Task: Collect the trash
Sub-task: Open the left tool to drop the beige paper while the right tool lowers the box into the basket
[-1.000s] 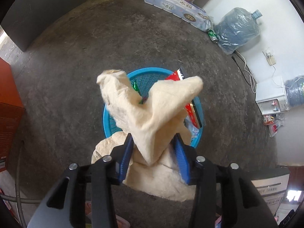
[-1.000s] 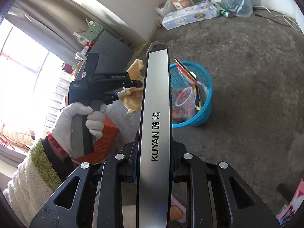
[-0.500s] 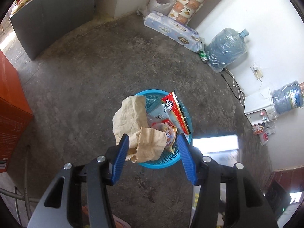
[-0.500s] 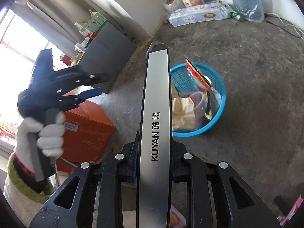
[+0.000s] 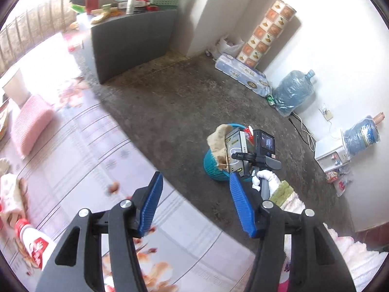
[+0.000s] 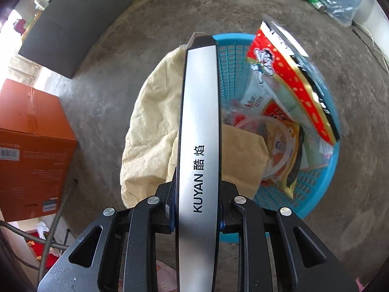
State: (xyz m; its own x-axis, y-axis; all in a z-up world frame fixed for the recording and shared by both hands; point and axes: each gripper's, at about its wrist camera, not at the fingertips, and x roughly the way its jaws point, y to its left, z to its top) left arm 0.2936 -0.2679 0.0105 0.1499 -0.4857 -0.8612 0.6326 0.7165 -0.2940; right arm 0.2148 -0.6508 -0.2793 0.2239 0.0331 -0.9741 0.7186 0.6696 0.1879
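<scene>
Concrete floor (image 6: 352, 182) carries the blue basket (image 6: 323, 180); a silver box (image 6: 199, 133) is clamped in the right gripper (image 6: 197, 209) above it, toward twelve o'clock. Nothing is held between the left gripper (image 5: 194, 204) jaws, which have just been opening.

the left wrist camera looks down from high up, far back, over a flowery cloth (image 5: 80, 150) and the floor. the right wrist camera looks almost straight down, close above the blue basket (image 6: 323, 189) — both views share it (image 5: 214, 168).
</scene>
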